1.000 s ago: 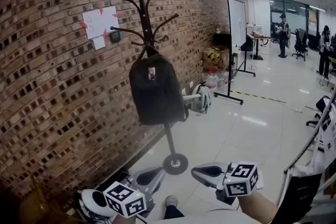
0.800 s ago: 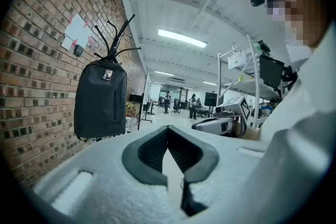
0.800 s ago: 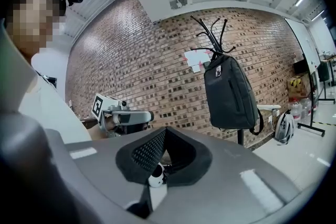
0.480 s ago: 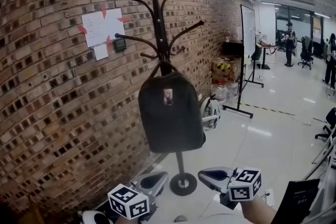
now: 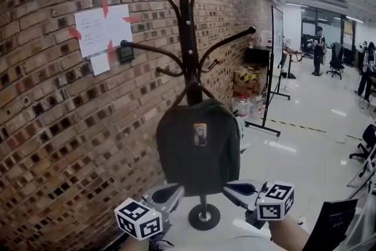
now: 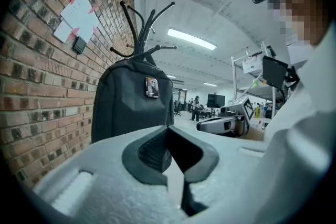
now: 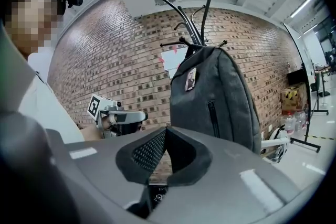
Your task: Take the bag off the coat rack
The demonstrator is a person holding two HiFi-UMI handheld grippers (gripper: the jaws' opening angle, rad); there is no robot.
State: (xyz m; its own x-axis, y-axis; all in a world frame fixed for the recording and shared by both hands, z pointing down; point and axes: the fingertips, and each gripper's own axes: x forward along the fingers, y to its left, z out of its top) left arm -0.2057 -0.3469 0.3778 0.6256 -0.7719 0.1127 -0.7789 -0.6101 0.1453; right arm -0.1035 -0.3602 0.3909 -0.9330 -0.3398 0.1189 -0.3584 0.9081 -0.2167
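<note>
A dark grey backpack (image 5: pixel 198 147) hangs by its top loop from the black coat rack (image 5: pixel 188 20), which stands on a round base (image 5: pixel 204 217) by the brick wall. A small picture tag sits on the bag's front. My left gripper (image 5: pixel 171 194) is shut and empty, just below the bag's lower left corner. At the lower right corner my right gripper (image 5: pixel 232 190) is also shut and holds nothing. The left gripper view shows the bag (image 6: pixel 131 102) ahead of the closed left gripper (image 6: pixel 168 129). In the right gripper view the bag (image 7: pixel 215 97) rises behind the closed right gripper (image 7: pixel 167 130).
A brick wall (image 5: pixel 53 126) with a taped paper sheet (image 5: pixel 103 26) runs along the left. Further back stand a whiteboard on a wheeled stand (image 5: pixel 276 38) and boxes (image 5: pixel 244 80). People stand at desks far off on the right. The floor (image 5: pixel 294 156) is glossy white.
The coat rack and bag have grown larger and nearer in the head view. Both grippers have come up closer to the bag's bottom edge, still shut.
</note>
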